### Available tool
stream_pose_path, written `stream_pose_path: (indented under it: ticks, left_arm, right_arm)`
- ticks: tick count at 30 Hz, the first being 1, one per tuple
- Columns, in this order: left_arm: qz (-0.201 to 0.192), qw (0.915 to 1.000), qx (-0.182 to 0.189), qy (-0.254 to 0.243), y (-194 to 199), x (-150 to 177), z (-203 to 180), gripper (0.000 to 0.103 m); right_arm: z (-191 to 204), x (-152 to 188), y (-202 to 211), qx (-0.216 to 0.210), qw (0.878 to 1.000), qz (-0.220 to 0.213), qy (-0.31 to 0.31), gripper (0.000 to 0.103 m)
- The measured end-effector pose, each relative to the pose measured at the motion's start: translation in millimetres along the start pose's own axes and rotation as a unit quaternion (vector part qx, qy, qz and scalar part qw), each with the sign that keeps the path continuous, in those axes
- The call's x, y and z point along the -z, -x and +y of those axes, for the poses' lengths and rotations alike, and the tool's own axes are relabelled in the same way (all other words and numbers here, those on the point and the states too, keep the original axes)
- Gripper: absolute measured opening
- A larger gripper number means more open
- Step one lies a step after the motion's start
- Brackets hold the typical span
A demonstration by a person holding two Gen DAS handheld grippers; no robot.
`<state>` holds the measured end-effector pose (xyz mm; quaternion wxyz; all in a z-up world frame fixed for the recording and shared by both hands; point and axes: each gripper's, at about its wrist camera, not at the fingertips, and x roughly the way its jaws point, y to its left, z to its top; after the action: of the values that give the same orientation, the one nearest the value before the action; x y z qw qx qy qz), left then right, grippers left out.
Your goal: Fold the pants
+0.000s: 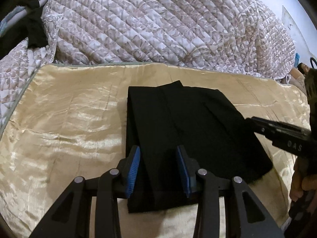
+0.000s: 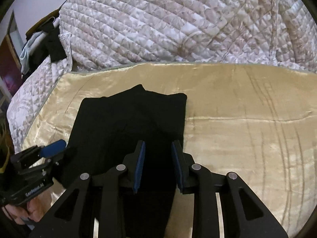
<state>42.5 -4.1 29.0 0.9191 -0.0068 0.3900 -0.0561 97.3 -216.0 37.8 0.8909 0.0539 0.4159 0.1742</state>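
The black pants (image 1: pixel 190 136) lie folded into a compact rectangle on the gold satin sheet (image 1: pixel 65 119) of the bed, with a quilted floral bedspread (image 1: pixel 148 25) bunched up behind it. Layered fold edges run lengthwise along the bundle.

Left claw (image 1: pixel 159 170): positioned low over the near left end of the pants, pointing forward along the fabric. Its blue pads (image 1: pixel 132 170) stand apart with a moderate gap, nothing clamped between them; black cloth shows beneath. Whether the tips touch the fabric cannot be determined.

Right claw (image 2: pixel 158 166): positioned over the near right end of the pants (image 2: pixel 126 127), also pointing forward. Its pads (image 2: pixel 139 164) are likewise parted by a moderate gap with no cloth pinched. In the left wrist view this tool enters from the right edge, angled toward the pants' right border, with the holder's hand (image 1: pixel 303 184) gripping it below.

A dark garment (image 1: pixel 33 29) lies at the far left corner of the bed, well apart from the pants.
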Motion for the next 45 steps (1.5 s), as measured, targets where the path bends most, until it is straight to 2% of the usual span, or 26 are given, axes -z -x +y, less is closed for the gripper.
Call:
stream_pose_path:
  ticks: [8,13,18,22,27,37,45]
  left_arm:
    - [-0.009,0.9999,0.003,0.008,27,24,0,0.042]
    - [0.006,0.9998,0.007,0.017,34,46,-1,0.042]
    - [0.028,0.9996,-0.007,0.008,26,58,-7,0.042]
    - [0.035,0.9992,-0.016,0.010,22,60,-6,0.042]
    - [0.032,0.9993,-0.021,-0.001,21,63,-10,0.050]
    - [0.031,0.9992,-0.026,-0.004,20,65,-11,0.061]
    - [0.033,0.9990,-0.030,-0.008,20,64,-9,0.064]
  right_arm:
    - [22,44,29,0.000,1.000,0.005,0.019,0.029]
    - [36,73,55,0.010,0.999,-0.017,0.030,0.029]
    - [33,93,50,0.014,1.000,0.014,0.022,0.029]
    - [33,96,45,0.025,0.999,0.024,0.028,0.030]
    - [42,100,43,0.035,0.998,0.019,0.054,0.044]
    - [45,101,40,0.043,0.996,0.016,0.071,0.049]
    - [46,102,40,0.045,0.996,0.015,0.074,0.050]
